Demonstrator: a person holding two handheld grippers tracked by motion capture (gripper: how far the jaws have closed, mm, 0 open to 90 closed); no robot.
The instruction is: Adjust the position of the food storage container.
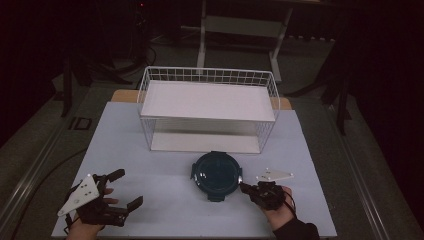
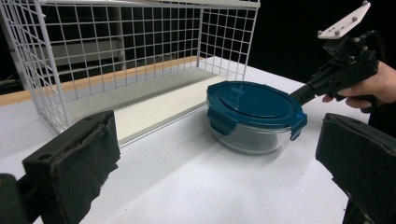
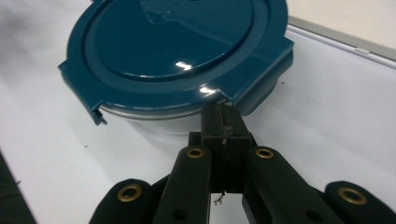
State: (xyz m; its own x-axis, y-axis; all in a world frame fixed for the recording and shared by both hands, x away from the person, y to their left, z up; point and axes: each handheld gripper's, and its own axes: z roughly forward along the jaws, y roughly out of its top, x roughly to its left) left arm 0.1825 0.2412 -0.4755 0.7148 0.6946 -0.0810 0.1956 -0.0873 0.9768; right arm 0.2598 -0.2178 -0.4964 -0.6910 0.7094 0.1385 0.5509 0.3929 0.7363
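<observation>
A round glass container with a dark teal clip lid (image 1: 216, 175) (image 2: 254, 105) (image 3: 173, 46) sits at the middle front of the white table. My right gripper (image 1: 243, 187) (image 2: 301, 95) (image 3: 223, 119) is shut, its tips pressed together right at the lid's rim on the container's right side, just under the lid's edge. Nothing shows between its jaws. My left gripper (image 1: 125, 189) (image 2: 219, 158) rests at the front left, open wide and pointing toward the container, well apart from it.
A white wire basket (image 1: 207, 75) (image 2: 116, 46) with a flat white shelf stands behind the container, its open side toward me. The white table top (image 1: 165, 205) ends close behind the basket. A white frame (image 1: 240, 25) stands on the dark floor beyond.
</observation>
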